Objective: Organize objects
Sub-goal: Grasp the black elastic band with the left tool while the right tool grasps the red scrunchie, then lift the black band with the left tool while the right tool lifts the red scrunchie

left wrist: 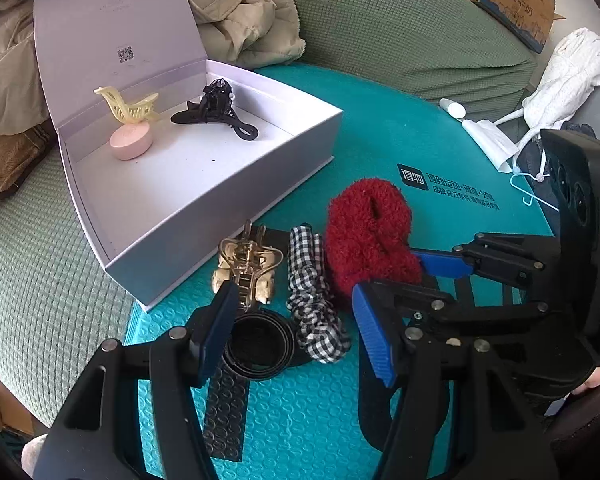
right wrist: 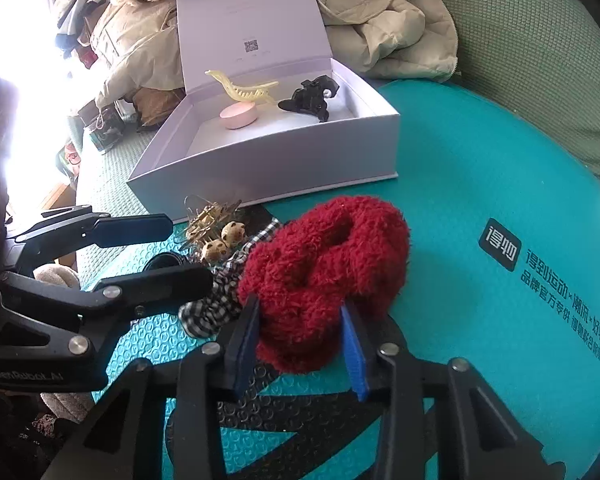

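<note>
Right tool (right wrist: pixel 300 350) clenched around fluffy red yarn scrunchie (right wrist: pixel 324 276), low on teal bubble-wrap mailer (right wrist: pixel 480 168). Left tool (left wrist: pixel 296 328) released, poised above black-and-white gingham scrunchie (left wrist: pixel 314 300), gold metal claw clip (left wrist: pixel 246 270) and coiled black strap (left wrist: pixel 258 344). Already inside open white cardboard box (left wrist: pixel 228 208): cream plastic claw clip (left wrist: pixel 128 106), pink round disc (left wrist: pixel 131 142), black bow clip (left wrist: pixel 216 110). Roughly half sorted, by appearance; four pieces outstanding. Both tools angled downward, side by side.

One open white box (left wrist: pixel 228 216) holds two hair claws, one yellow (left wrist: pixel 128 106) and one black (left wrist: pixel 216 110), plus one pink round case (left wrist: pixel 131 142). Outside it lie one gold hair claw (left wrist: pixel 248 268), two scrunchies, one red (left wrist: pixel 368 236) and one checked (left wrist: pixel 314 296), and one black band (left wrist: pixel 260 344).
</note>
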A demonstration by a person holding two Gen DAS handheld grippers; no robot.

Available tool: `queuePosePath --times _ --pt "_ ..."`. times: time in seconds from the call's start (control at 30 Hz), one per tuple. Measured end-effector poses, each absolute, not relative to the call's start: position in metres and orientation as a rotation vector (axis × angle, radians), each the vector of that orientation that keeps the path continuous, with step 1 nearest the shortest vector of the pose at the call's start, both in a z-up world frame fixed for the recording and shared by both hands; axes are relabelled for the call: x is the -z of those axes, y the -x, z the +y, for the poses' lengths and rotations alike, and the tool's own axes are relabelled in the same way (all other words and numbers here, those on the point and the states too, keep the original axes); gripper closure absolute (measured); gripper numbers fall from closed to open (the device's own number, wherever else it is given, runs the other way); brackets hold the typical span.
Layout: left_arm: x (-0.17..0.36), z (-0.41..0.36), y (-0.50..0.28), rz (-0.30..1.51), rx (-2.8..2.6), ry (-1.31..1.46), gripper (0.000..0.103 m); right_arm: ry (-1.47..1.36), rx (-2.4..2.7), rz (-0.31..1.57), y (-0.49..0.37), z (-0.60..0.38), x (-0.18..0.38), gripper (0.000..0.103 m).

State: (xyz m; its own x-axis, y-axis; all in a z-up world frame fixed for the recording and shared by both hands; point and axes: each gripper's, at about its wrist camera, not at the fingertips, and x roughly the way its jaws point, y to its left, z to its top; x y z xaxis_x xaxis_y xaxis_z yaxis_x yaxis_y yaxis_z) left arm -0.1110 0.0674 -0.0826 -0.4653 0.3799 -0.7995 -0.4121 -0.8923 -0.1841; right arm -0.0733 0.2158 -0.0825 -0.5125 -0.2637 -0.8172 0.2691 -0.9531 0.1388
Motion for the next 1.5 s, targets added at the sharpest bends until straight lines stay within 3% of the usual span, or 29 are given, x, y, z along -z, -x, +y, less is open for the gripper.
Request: queuePosePath --times 0.23,0.73,0.9,1.03,1.5 --pt "0.083 0.052 0.100 -0.006 -2.404 1.267 0.046 -1.348 2.485 -0.036 0.064 0.229 0.079 0.075" --pt "0.116 0.041 0.112 -0.050 -2.386 1.345 0.046 -1.383 2.483 -0.068 0.025 0.252 0.076 0.073" --pt "0.117 0.046 0.110 0.004 -2.417 1.318 0.047 -1.313 2.548 -0.056 0.025 0.250 0.069 0.059" --pt "0.119 0.049 0.107 0.074 -2.454 1.298 0.059 -1.230 2.604 -0.104 0.028 0.253 0.063 0.033" --pt "0.116 0.045 0.079 0.041 -2.360 1.309 0.062 -1.291 2.631 -0.085 0.046 0.245 0.091 0.031"
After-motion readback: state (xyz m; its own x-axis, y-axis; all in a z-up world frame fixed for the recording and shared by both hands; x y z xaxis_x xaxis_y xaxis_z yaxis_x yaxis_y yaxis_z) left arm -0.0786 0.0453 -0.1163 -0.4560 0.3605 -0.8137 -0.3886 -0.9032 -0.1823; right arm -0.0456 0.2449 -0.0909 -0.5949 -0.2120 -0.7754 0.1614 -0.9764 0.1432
